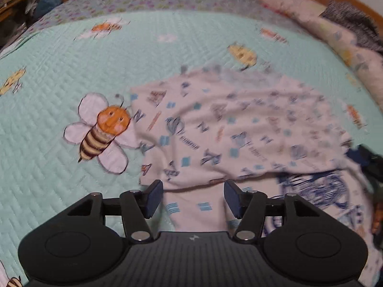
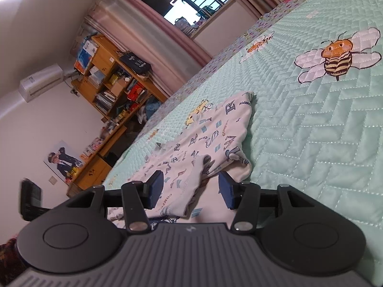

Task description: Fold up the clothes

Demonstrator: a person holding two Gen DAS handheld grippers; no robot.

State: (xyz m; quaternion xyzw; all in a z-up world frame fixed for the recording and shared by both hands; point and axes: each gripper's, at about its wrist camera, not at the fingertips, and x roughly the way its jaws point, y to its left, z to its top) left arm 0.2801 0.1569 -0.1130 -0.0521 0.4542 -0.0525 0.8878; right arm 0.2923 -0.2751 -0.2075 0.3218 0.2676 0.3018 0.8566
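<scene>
- The left claw (image 1: 193, 197) hovers spread over the near hem of the letter-print garment (image 1: 229, 129), its pads clear of the cloth.
- The right claw (image 2: 191, 190) stands half spread around a raised fold of the same garment (image 2: 210, 134); whether its pads press it I cannot tell.
- The garment lies on the mint quilted bedspread (image 1: 47, 76), just beside a stitched bee (image 1: 103, 129).
- Beyond the bed stand a wooden bookshelf (image 2: 112, 76) and pink curtains (image 2: 153, 31).
</scene>
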